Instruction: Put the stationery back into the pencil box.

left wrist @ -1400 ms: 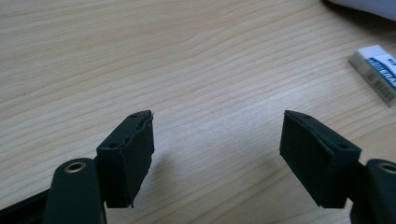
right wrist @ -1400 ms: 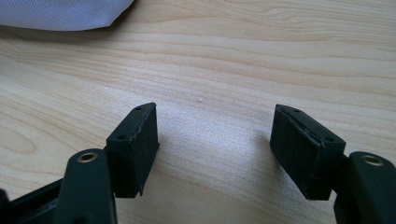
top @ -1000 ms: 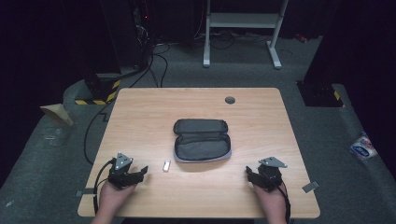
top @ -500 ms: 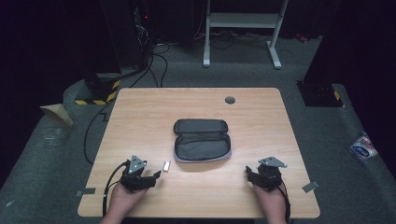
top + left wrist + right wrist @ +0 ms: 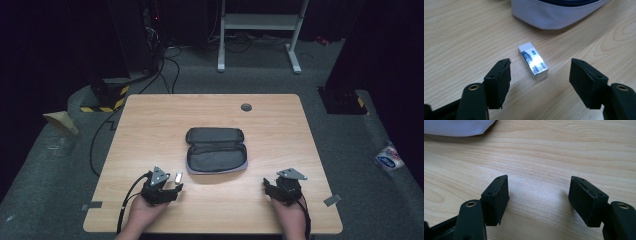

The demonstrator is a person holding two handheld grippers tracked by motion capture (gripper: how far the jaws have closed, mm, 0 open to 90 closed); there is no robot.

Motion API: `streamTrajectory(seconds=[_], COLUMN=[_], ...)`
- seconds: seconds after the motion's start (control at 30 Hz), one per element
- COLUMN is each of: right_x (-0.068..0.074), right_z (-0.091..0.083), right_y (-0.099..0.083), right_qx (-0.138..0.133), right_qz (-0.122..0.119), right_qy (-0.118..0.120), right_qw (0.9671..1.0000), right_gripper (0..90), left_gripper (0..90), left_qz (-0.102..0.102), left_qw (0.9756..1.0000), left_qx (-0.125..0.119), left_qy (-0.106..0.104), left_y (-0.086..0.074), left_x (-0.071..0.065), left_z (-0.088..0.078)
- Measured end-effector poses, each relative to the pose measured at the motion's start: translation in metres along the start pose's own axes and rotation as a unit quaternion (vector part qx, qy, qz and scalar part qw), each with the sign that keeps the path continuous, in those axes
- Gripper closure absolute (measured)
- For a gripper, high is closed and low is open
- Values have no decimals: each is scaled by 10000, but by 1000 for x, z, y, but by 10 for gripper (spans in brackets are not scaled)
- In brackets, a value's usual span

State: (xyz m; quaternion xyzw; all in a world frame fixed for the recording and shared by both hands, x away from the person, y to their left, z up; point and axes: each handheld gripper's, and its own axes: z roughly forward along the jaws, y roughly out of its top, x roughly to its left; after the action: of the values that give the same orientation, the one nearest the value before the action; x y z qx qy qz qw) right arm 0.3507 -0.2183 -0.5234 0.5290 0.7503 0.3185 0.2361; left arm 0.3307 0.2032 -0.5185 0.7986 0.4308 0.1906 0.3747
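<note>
At the centre of the high view, a dark zippered pouch (image 5: 216, 150) is lying open on the wooden table (image 5: 210, 112); its interior is appearing dark, and whether anything is inside cannot be told. In the left gripper view, the pouch's pale grey outer fabric (image 5: 554, 12) is occupying the upper middle of the frame, and in the right gripper view a corner of the same fabric (image 5: 456, 127) is showing at the upper left.

Just left of the pouch's lower left corner in the high view, a small white eraser (image 5: 178, 177) is lying flat on the table, apart from the pouch. In the left gripper view, the eraser (image 5: 533, 62) is sitting at mid-frame with its long axis running from upper left to lower right, its bare white end pointing toward the pouch and its printed sleeve toward the jaws.

The left gripper (image 5: 165, 189) is resting at the lower left of the high view, jaws spread wide, the eraser just ahead of the gap and untouched. The right gripper (image 5: 280, 189) is resting at the lower right, jaws likewise spread over bare wood.
</note>
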Motion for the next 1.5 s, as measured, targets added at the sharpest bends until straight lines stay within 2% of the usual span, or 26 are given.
streamTrajectory(seconds=[0.2, 0.27, 0.4, 0.57, 0.67, 0.8, 0.93, 1.3, 1.4, 1.5], right_x=[0, 0, 0, 0, 0, 0, 0, 0, 0, 0], right_z=[-1, -1, -1, -1, -1, -1, -1, -1, 0, -1], right_y=[0, 0, 0, 0, -1, -1, -1, -1, 0, -1], right_qx=[2, 0, 5, 4, -2, -2, 4, 2, -3, 2], right_qz=[26, 25, 34, 33, 32, 30, 34, 37, 30, 37], right_qy=[-9, -14, -19, -19, -22, -22, -20, -22, -20, -21], right_qw=[10000, 10000, 10000, 10000, 10000, 10000, 10000, 10000, 10000, 10000], right_gripper=[321, 321, 324, 324, 325, 324, 325, 326, 326, 326], left_gripper=[419, 441, 485, 534, 588, 614, 718, 730, 731, 731], left_qz=[-81, -107, -62, -65, -151, -182, -239, -168, -171, -159], left_qw=[9998, 9997, 9995, 9995, 9993, 9991, 9990, 9990, 9989, 9990], left_qx=[62, 10, 36, 4, -30, -38, -62, -68, -162, -150], left_qy=[162, 199, 299, 311, 337, 375, 375, 404, 401, 378], left_y=[1, 1, 2, 2, 1, 1, 0, -1, -2, -2], left_x=[-1, -1, -2, -2, -1, -1, 1, -1, -1, -1], left_z=[11, 12, 14, 14, 14, 13, 13, 12, 10, 10])
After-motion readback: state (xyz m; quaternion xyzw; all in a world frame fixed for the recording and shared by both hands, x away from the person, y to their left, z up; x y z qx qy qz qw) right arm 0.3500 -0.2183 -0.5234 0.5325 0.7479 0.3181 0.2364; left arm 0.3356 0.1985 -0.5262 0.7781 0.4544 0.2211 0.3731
